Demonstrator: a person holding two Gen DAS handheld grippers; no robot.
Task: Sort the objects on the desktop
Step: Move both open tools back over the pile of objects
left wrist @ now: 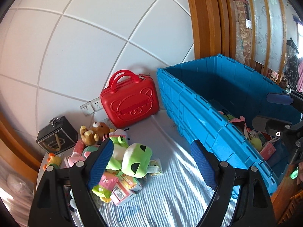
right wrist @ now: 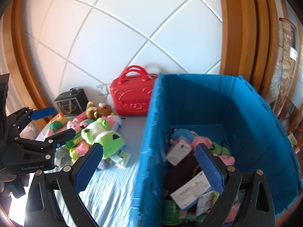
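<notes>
Left gripper point(left wrist: 151, 149) wide apart, nothing between the pads, hanging over the striped blue cloth point(left wrist: 170, 198) with the toy pile just left of it. Right gripper point(right wrist: 149, 152) also spread and empty, straddling the near-left wall of the blue crate point(right wrist: 265, 113).

Nearest pick: green frog plush point(left wrist: 135, 158), lying on flat packets at the near edge of the pile. Likely soft and light, compresses a lot; best to pinch across the round head, not the floppy limbs. Brown bear plush point(left wrist: 94, 131) sits farther back, near the red case point(left wrist: 130, 102). Pink cartons point(left wrist: 121, 194) look stiff and light, probably slick film; take them across the short sides.

Crate already holds plush and boxes, but its contents are motion-blurred and partly behind the fingers. Lower pile layers hidden. Black box point(left wrist: 56, 138) at far left: contents unreadable.
</notes>
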